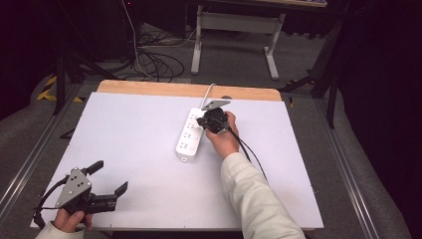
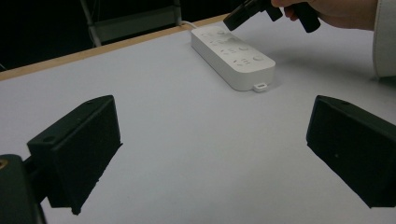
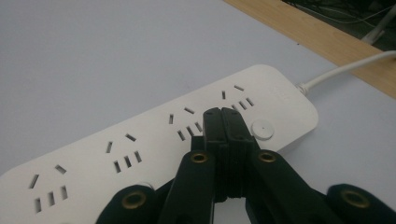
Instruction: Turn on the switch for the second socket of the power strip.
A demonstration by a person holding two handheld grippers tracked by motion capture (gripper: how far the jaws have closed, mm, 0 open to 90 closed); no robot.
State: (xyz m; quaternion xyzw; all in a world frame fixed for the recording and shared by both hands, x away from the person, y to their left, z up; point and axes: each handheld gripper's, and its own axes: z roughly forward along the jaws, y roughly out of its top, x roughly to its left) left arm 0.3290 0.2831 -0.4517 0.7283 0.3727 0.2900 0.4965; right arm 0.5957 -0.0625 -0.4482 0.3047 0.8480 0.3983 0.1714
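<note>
A white power strip [image 1: 189,134] with several sockets lies near the middle of the white table top [image 1: 139,149], its white cord [image 1: 208,92] running off the far edge. My right gripper [image 1: 201,121] hovers over the strip's far end. In the right gripper view its jaws are pressed together with nothing between them, and the right gripper [image 3: 223,114] tip sits just left of the strip's round button [image 3: 262,129]. My left gripper [image 1: 110,178] rests near the table's front left corner, wide open and empty. The left gripper view shows the power strip [image 2: 232,53] far ahead.
A bare wooden strip [image 1: 189,89] edges the table's far side. Behind it the floor holds tangled cables [image 1: 154,59] and the white legs of another desk [image 1: 234,30]. Metal rails [image 1: 30,159] run along both sides of the table.
</note>
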